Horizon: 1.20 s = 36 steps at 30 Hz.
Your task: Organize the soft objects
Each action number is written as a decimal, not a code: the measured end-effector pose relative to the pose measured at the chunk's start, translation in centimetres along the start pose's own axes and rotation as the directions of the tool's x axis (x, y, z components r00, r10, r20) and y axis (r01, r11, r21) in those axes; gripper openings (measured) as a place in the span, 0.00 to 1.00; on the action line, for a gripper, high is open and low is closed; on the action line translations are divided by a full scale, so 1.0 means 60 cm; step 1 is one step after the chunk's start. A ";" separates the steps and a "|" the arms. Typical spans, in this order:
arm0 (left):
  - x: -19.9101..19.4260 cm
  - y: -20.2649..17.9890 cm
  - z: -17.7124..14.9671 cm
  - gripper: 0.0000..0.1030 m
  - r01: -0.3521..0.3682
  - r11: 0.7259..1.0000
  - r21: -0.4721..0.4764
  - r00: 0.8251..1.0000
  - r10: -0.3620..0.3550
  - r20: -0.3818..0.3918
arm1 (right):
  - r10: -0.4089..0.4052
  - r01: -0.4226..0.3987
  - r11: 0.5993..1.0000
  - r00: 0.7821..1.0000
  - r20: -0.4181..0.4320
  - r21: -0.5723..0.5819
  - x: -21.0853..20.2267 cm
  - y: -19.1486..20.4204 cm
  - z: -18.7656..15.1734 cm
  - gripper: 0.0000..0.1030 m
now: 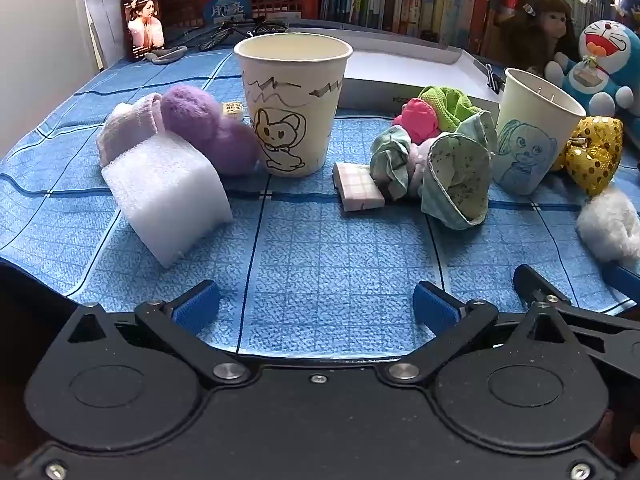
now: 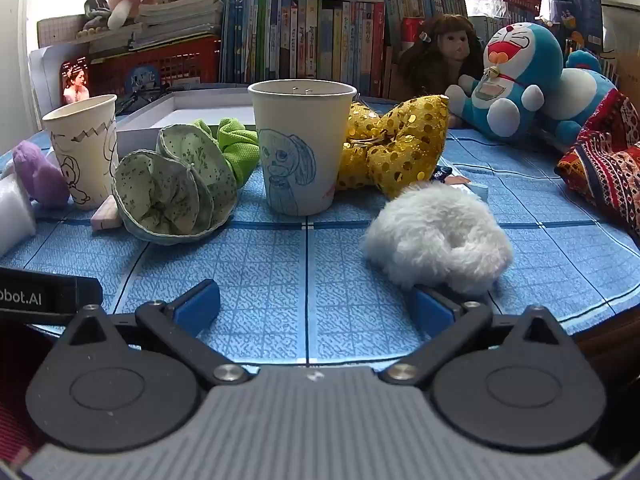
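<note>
Two paper cups stand on the blue cloth: one with a black drawing [image 1: 294,104] [image 2: 82,152], one with a blue drawing [image 1: 528,136] [image 2: 302,148]. Left of the black-drawing cup lie a white sponge [image 1: 168,196], a purple plush [image 1: 208,132] and a pale pink sock [image 1: 128,126]. Between the cups lie a green floral scrunchie [image 1: 456,176] [image 2: 176,196], a lime scrunchie [image 1: 450,104] [image 2: 236,144], a pink one [image 1: 418,118] and a checked eraser [image 1: 358,192]. A white fluffy scrunchie [image 2: 436,240] [image 1: 610,226] touches my right gripper's right finger. A gold sequin bow [image 2: 396,144] [image 1: 592,152] lies behind it. My left gripper [image 1: 316,306] and right gripper [image 2: 316,306] are open and empty.
A white shallow box [image 1: 404,68] stands behind the cups. A doll [image 2: 440,54], a Doraemon plush [image 2: 516,80] and bookshelves line the back. A patterned red cloth [image 2: 604,168] lies at the right. A phone [image 1: 144,20] leans at the back left.
</note>
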<state>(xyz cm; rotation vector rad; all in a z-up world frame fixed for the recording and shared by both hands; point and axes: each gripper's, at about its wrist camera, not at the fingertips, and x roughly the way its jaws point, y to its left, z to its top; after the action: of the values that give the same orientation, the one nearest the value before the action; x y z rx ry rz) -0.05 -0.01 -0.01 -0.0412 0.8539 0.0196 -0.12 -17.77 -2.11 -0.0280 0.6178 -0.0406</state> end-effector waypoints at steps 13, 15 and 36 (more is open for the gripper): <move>0.005 -0.001 0.003 1.00 -0.011 1.000 0.004 1.000 0.011 -0.008 | 0.003 -0.003 1.000 1.000 -0.011 0.006 0.002 0.000 0.001 1.00; 0.005 0.000 0.003 1.00 -0.010 1.000 0.004 1.000 0.010 -0.008 | 0.003 -0.003 1.000 1.000 -0.012 0.006 0.002 0.000 0.001 1.00; 0.004 0.000 0.002 1.00 -0.014 1.000 0.005 1.000 0.014 -0.008 | 0.003 -0.003 1.000 1.000 -0.014 0.006 0.003 0.000 0.002 1.00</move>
<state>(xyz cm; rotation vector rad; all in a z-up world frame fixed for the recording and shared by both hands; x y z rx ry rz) 0.20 0.00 -0.10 -0.0306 0.8626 0.0309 0.09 -17.78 -2.12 -0.0213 0.6320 -0.0395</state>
